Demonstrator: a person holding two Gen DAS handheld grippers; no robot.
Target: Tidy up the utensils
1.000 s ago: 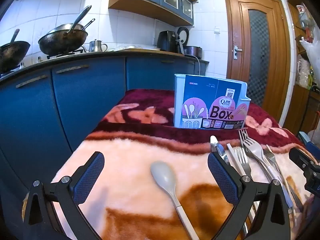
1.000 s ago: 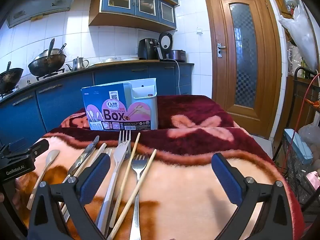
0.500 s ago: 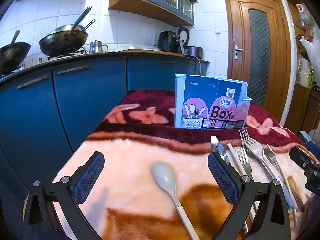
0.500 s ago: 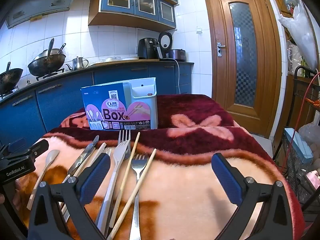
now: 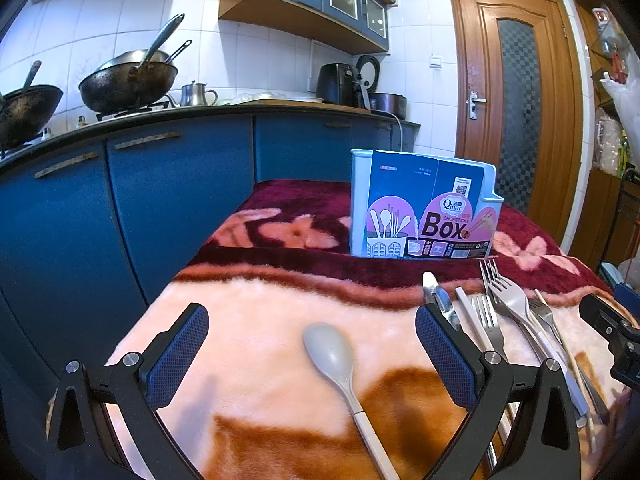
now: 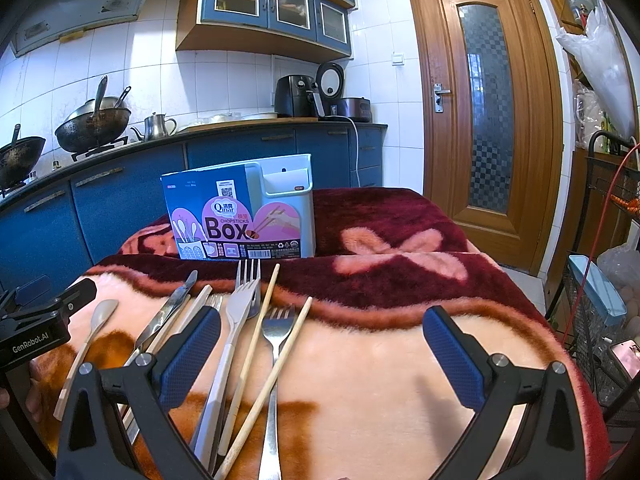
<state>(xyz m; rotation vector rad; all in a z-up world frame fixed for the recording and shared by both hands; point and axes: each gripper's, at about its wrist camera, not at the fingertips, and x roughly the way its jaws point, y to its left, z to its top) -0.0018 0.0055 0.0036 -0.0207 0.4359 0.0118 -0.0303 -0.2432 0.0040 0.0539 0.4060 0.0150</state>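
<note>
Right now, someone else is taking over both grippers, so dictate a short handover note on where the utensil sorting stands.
Left hand-held gripper: open, empty, with the spoon lying between its fingers on the blanket.
Right hand-held gripper: open, empty, over the loose utensils.
Forks, chopsticks and a knife lie together on the blanket, with the spoon apart from them on the left.
The chopsticks box stands upright behind them.
Done: nothing visibly sorted.
Left: all utensils.

Your left tongs [image 5: 312,354] and right tongs [image 6: 322,354] look alike: black angular plastic arms, each tipped with a ribbed blue pad and fixed with silver screws. The left body carries white "GenRobot.AI" lettering [image 6: 30,347].
</note>
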